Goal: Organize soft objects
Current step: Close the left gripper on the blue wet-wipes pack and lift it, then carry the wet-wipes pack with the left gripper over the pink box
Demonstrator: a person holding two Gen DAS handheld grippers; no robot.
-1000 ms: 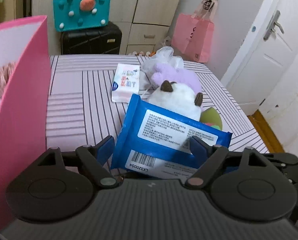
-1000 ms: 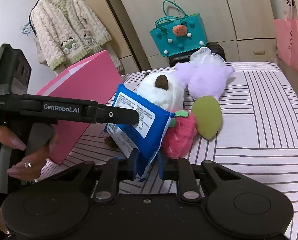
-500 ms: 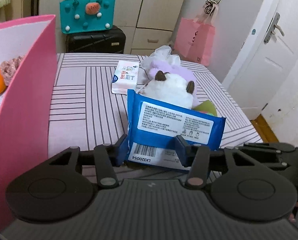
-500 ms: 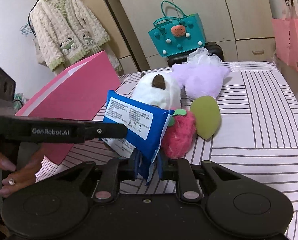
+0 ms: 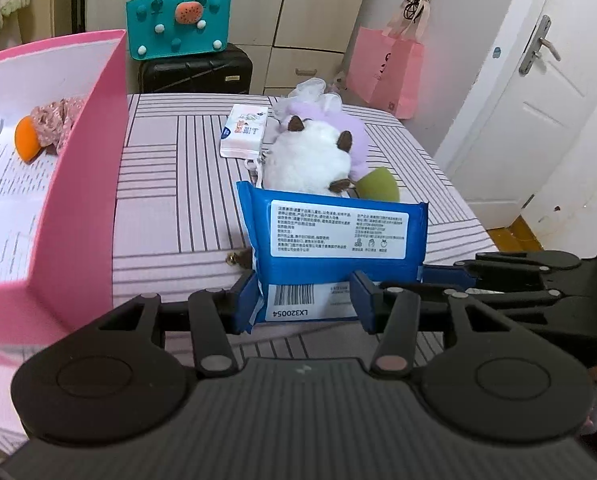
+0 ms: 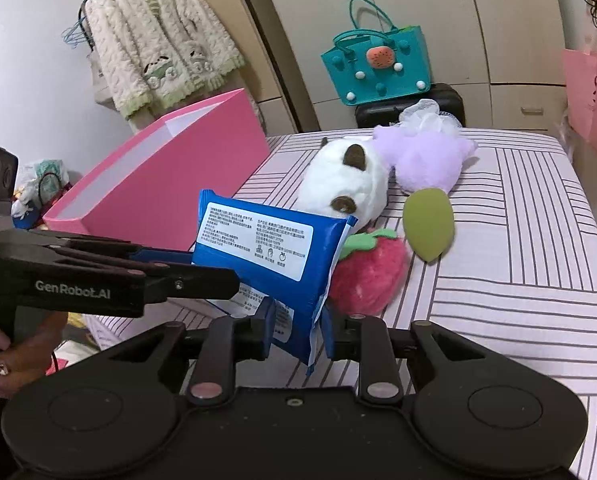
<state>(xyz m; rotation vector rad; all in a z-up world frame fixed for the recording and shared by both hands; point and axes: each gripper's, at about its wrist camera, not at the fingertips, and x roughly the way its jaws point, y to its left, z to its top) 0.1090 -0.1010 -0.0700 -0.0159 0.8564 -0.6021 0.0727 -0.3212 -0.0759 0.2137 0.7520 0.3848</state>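
The blue wipes pack [image 5: 330, 248], barcode marked LX320054, stands clamped between both the left gripper [image 5: 304, 300] and right gripper [image 6: 298, 330], the left branded GenRobot.AI.

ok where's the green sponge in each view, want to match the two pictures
Left wrist view: the green sponge is right of centre, mostly hidden behind the white plush and above the blue wipes pack.
Right wrist view: the green sponge lies in full view, right of centre, beside the pink strawberry plush.
Shared landmark: the teal bag on the black suitcase.
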